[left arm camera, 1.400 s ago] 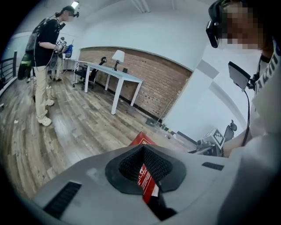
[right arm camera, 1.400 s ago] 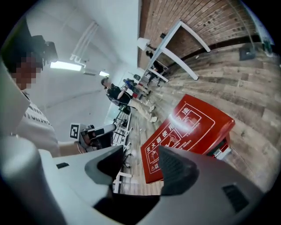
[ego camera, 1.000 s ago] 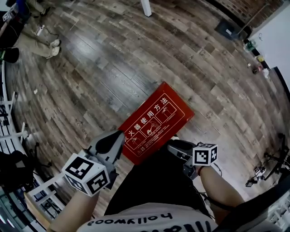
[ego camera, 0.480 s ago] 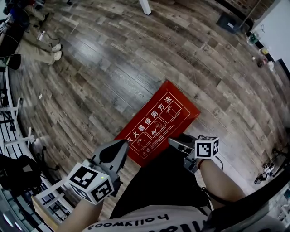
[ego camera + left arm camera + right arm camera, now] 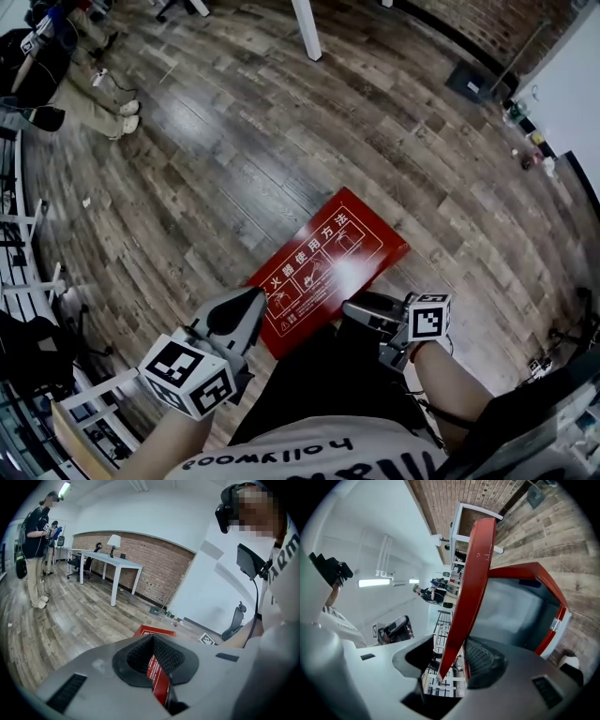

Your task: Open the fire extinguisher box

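The red box (image 5: 515, 569) sits on the floor (image 5: 234, 169) at my feet, lid (image 5: 476, 564) raised. My right gripper (image 5: 450, 663), jaws wide and just closing, straddles the lid's edge unclamped. Left gripper (image 5: 152, 660): narrow slit, grip unclear. I'd pinch firmly before lifting further.

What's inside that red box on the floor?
In the right gripper view the raised lid uncovers a grey interior inside the box's red rim; no contents show. From the head view, the lid hides everything.
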`<state>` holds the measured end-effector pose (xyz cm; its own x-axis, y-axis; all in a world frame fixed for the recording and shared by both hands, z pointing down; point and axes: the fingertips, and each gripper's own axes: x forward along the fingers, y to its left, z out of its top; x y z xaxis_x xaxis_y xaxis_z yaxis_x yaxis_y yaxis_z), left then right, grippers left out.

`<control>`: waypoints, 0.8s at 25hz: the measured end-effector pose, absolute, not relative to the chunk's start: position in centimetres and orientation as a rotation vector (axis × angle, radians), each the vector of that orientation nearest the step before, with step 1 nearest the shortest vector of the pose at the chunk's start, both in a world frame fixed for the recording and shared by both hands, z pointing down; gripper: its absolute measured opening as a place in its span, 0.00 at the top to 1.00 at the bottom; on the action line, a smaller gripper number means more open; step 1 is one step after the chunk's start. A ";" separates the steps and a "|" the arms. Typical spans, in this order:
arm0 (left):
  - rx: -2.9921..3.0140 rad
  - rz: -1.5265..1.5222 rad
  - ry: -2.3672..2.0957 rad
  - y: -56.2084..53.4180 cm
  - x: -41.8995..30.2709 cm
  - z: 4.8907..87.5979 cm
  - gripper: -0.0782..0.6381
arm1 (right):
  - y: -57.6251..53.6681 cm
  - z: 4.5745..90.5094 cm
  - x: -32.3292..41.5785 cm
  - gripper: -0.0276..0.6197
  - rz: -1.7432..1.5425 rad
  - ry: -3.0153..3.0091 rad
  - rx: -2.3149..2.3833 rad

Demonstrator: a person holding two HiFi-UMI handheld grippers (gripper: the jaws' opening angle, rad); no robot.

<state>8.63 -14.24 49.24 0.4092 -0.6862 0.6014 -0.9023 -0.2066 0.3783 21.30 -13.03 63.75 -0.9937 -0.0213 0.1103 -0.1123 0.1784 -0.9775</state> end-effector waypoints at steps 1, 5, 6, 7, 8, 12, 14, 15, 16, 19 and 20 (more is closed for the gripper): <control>1.980 0.391 -1.356 -14.3 8.7 48.6 0.88 | -13.2 62.9 21.0 0.63 1.962 -2.369 0.116; 1.999 0.368 -1.399 -14.1 7.9 46.3 0.88 | -14.0 60.1 19.7 0.65 1.976 -2.395 0.087; 1.997 0.362 -1.417 -14.0 7.5 45.8 0.88 | -14.3 59.6 19.3 0.67 1.974 -2.395 0.086; 1.991 0.355 -1.437 -13.9 7.0 45.4 0.88 | -14.7 59.2 18.9 0.70 1.967 -2.394 0.088; 1.982 0.346 -1.457 -13.7 6.6 45.0 0.88 | -15.0 58.8 18.5 0.73 1.961 -2.391 0.091; 1.947 0.323 -1.528 -12.8 5.4 43.4 0.88 | -16.5 56.8 16.8 0.82 2.001 -2.383 0.098; 1.930 0.318 -1.567 -12.1 4.7 42.7 0.88 | -17.4 55.7 15.7 0.84 2.053 -2.381 0.082; 1.918 0.314 -1.589 -11.6 4.3 42.5 0.88 | -17.7 55.3 15.1 0.84 2.074 -2.375 0.078; 1.904 0.309 -1.611 -11.2 3.8 42.2 0.88 | -18.0 54.9 14.6 0.85 2.088 -2.368 0.079; 1.844 0.271 -1.674 -9.8 2.2 41.5 0.88 | -18.8 54.3 13.4 0.86 2.107 -2.348 0.091; 1.817 0.246 -1.697 -9.3 1.4 41.3 0.88 | -19.0 54.2 13.1 0.86 2.111 -2.344 0.092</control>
